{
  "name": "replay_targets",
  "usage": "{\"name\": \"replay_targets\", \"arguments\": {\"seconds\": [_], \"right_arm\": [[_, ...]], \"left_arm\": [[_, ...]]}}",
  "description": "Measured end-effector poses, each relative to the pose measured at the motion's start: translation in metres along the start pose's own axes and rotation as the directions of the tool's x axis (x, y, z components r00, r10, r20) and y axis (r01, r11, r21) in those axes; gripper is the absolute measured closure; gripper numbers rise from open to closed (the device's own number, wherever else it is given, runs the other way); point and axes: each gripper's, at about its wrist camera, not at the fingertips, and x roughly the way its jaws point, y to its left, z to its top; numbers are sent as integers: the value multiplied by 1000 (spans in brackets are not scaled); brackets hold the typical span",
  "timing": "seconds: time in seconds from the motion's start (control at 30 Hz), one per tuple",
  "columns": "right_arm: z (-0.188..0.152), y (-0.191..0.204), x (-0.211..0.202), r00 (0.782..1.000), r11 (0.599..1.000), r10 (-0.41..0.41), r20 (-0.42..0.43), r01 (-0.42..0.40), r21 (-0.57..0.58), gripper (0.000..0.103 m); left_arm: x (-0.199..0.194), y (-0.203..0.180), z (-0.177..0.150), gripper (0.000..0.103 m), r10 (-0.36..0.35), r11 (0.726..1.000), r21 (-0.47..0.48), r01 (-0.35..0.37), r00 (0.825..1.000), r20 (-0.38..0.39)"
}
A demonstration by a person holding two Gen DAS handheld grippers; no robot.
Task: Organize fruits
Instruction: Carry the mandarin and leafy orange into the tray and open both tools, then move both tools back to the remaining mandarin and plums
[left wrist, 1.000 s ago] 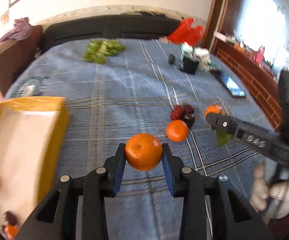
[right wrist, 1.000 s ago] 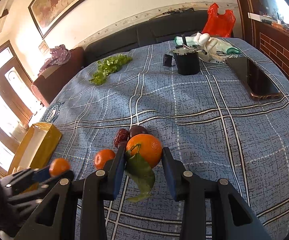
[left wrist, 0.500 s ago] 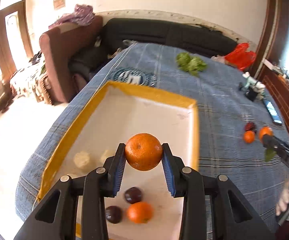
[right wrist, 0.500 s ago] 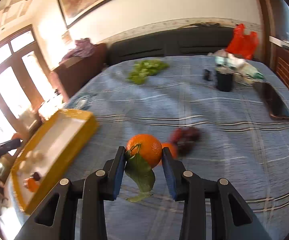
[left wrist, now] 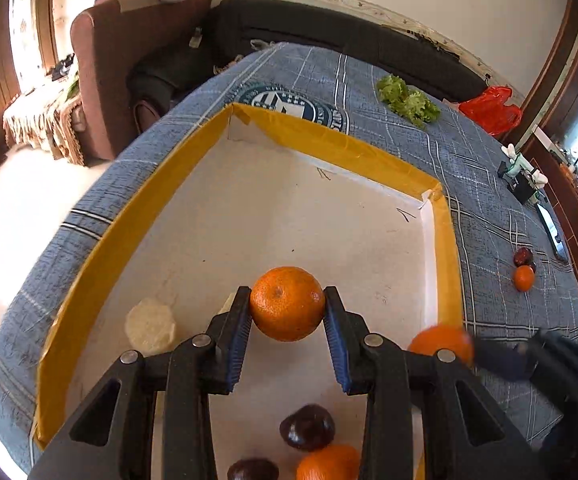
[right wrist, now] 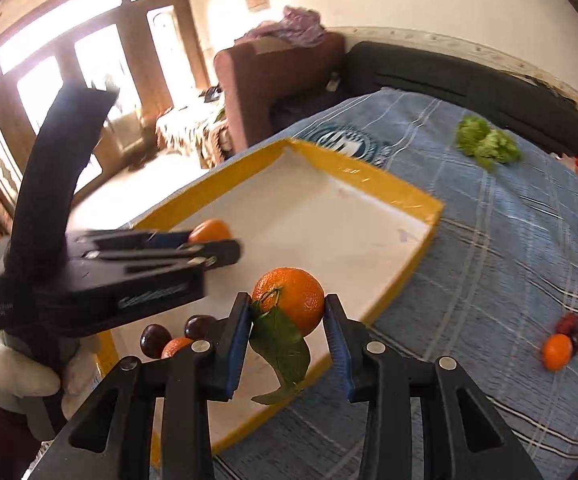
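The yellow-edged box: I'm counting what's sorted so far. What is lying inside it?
Inside the yellow-edged box lie one orange, two dark fruits and a pale round piece. The left gripper covers part of the floor, so more may be hidden.

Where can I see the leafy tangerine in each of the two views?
Left wrist view: the leafy tangerine is blurred at lower right, by the yellow tray's right rim.
Right wrist view: low centre, clamped in the right gripper.
Shared landmark: the yellow tray.
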Motion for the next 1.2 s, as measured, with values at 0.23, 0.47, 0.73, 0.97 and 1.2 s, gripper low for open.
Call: {"name": "replay_targets", "arguments": {"seconds": [0.23,0.47,0.73,0.97,1.2], "right_arm": [[-8,21,34,997,997,-20,-72,15,-70,62],[-13,26,39,997,997,-23,-72,17,-80,61],[-18,21,10,1000,999,-10,-20,9,-47,61],[-31,6,-23,999,1000,-29,31,29,4,58],[-54,-17,-54,996,995,-66,56,62,81,58]], "left_arm": [[11,-4,10,69,-9,1000,0,9,1000,-24],[6,0,10,64,-25,999,-21,25,1000,1],[-45,-10,1,43,64,998,-21,-62,991,114],[-86,-26,-23,22,96,995,-46,-89,982,162],[-105,-46,-50,22,106,994,-49,-99,980,169]]}}
